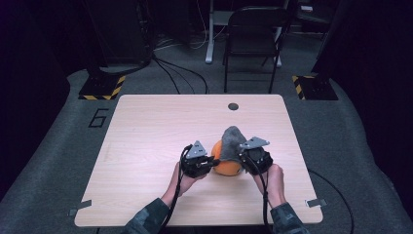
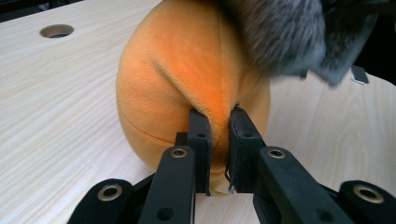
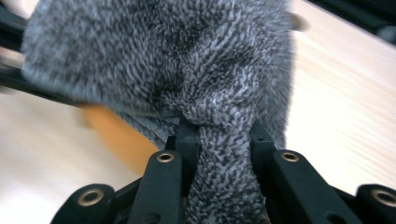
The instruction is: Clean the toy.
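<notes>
An orange plush ball (image 1: pixel 225 165) rests on the wooden table (image 1: pixel 160 126), near the front and a little right of centre. A grey knitted cloth (image 1: pixel 234 139) is draped over its top and right side. My left gripper (image 1: pixel 213 161) comes in from the left and is shut on a pinched fold of the orange plush (image 2: pixel 187 79). My right gripper (image 1: pixel 242 158) sits on the ball's right side, shut on a bunched strand of the grey cloth (image 3: pixel 187 60), which stretches up and away from the jaws. The plush (image 3: pixel 116 133) peeks out orange under the cloth.
A round cable hole (image 1: pixel 233 106) lies in the table near its far edge. A dark folding chair (image 1: pixel 253 39) stands beyond the table. Cables trail from both grippers toward the front edge. Bare tabletop spreads to the left and behind the ball.
</notes>
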Available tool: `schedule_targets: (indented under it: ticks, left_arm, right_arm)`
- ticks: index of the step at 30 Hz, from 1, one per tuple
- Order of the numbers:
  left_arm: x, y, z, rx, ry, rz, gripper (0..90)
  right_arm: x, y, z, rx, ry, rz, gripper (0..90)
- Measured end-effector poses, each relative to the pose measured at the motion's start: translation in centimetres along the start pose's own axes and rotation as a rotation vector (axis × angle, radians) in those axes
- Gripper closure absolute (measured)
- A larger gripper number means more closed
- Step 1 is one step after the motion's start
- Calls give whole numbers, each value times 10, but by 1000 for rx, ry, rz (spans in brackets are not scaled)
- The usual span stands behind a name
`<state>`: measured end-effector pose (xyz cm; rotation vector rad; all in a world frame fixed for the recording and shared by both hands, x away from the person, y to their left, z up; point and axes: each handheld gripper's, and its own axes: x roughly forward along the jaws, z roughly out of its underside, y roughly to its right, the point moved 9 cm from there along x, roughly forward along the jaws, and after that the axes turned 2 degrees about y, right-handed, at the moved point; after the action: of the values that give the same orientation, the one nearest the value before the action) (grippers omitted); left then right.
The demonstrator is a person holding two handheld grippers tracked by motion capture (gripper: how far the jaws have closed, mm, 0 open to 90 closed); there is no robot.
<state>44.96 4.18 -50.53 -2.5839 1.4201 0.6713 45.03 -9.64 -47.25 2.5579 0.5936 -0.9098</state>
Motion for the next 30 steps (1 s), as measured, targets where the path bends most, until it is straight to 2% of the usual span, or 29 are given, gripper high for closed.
schedule_targets:
  ticks: [1,6,8,12,14,17,20,21,22,24,25,28,30]
  left_arm:
    - [-1,-3,0,-18,7,-11,812]
    - [-3,-17,2,-113,20,-30,803]
    - [-4,-24,4,-150,18,-38,798]
    - [-5,-39,8,-251,24,-52,787]
    - [-6,-46,10,-288,22,-62,778]
    - [-5,-56,15,-321,16,-91,757]
    - [-5,-67,19,-338,10,-144,677]
    - [-4,-71,19,-344,17,-183,630]
    - [-5,-75,19,-324,16,-233,583]
    - [-7,-82,20,-284,2,-286,502]
    - [-8,-86,21,-284,3,-312,456]
    - [-12,-93,22,-271,-1,-351,353]
    - [-16,-95,20,-265,9,-357,290]
  right_arm:
    - [0,8,4,10,-8,29,731]
    - [2,41,32,82,-53,65,725]
    - [3,47,42,91,-71,67,720]
    - [10,55,64,107,-113,79,716]
    - [16,59,76,121,-146,90,714]
    - [27,65,89,133,-171,94,697]
    - [37,68,97,145,-183,100,641]
    - [40,67,99,150,-193,96,616]
    - [42,68,100,149,-191,101,591]
    - [45,68,101,162,-193,101,483]
    - [44,69,100,166,-182,105,446]
    - [34,73,95,203,-142,97,300]
    - [26,76,92,237,-107,77,189]
